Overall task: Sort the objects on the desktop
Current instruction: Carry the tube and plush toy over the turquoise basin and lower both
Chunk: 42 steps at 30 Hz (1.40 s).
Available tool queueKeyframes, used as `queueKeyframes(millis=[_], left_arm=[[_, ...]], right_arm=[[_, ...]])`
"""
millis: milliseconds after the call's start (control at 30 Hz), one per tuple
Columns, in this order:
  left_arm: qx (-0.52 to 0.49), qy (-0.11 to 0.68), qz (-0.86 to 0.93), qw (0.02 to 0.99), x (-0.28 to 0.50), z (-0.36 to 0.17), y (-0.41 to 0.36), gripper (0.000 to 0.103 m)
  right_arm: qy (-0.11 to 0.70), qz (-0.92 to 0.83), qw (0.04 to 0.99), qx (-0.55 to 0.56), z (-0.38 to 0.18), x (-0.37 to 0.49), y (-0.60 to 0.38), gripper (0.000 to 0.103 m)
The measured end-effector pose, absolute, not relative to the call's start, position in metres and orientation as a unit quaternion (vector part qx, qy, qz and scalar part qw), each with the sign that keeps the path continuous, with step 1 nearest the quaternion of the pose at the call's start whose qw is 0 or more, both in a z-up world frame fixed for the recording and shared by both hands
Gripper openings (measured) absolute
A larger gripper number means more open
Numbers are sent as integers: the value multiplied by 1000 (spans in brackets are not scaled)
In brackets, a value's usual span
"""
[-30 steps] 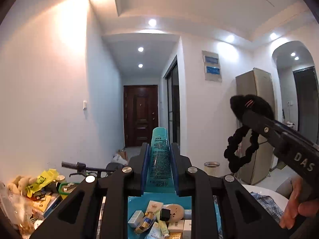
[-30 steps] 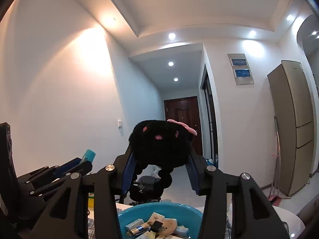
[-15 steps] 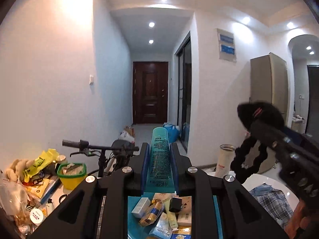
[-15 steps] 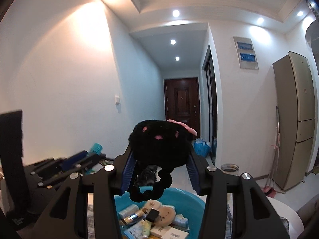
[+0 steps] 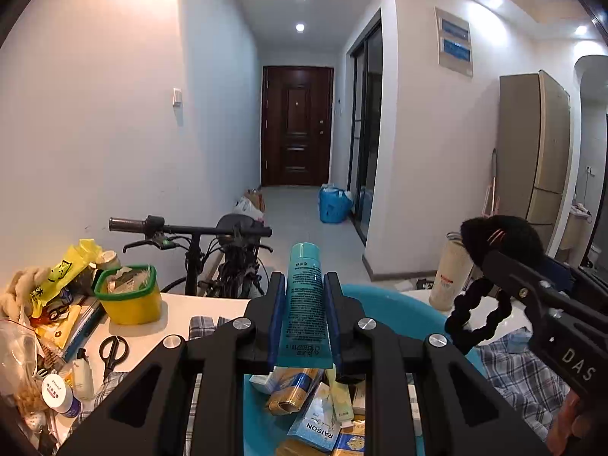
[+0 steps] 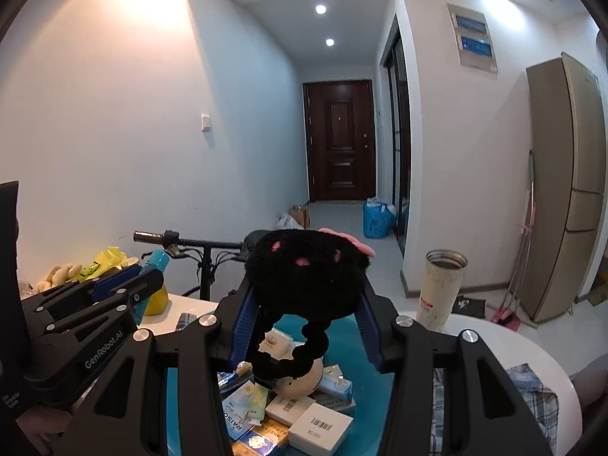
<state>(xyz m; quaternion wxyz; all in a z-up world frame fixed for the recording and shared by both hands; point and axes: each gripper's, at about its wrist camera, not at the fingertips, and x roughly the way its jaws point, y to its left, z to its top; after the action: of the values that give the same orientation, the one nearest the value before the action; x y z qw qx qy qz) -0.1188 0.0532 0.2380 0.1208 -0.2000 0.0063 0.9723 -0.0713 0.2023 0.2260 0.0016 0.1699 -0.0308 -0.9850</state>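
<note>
Tube [image 5: 306, 304]: light, squashy, clamped mid-body in my left tool [image 5: 304, 292]. Plush hair tie [image 6: 307, 277]: soft, springy, pinched in my right tool [image 6: 306, 296].

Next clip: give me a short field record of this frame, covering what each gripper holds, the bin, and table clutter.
left gripper: shut on teal tube, cap pointing away
right gripper: shut on black plush hair tie, loop dangling
blue basin: under both grippers, holds small boxes and packets
table left side: yellow tub, scissors
table right side: tumbler, upright
</note>
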Motion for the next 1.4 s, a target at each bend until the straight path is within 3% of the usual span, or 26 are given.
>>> queueKeyframes(millis=[900, 1400], left_arm=[[-342, 53, 927, 143, -167, 184, 69, 22], [-392, 49, 910, 130, -192, 157, 64, 22]], right_arm=[[-10, -930, 57, 363, 170, -131, 205, 47], [2, -919, 60, 390, 156, -138, 199, 47]])
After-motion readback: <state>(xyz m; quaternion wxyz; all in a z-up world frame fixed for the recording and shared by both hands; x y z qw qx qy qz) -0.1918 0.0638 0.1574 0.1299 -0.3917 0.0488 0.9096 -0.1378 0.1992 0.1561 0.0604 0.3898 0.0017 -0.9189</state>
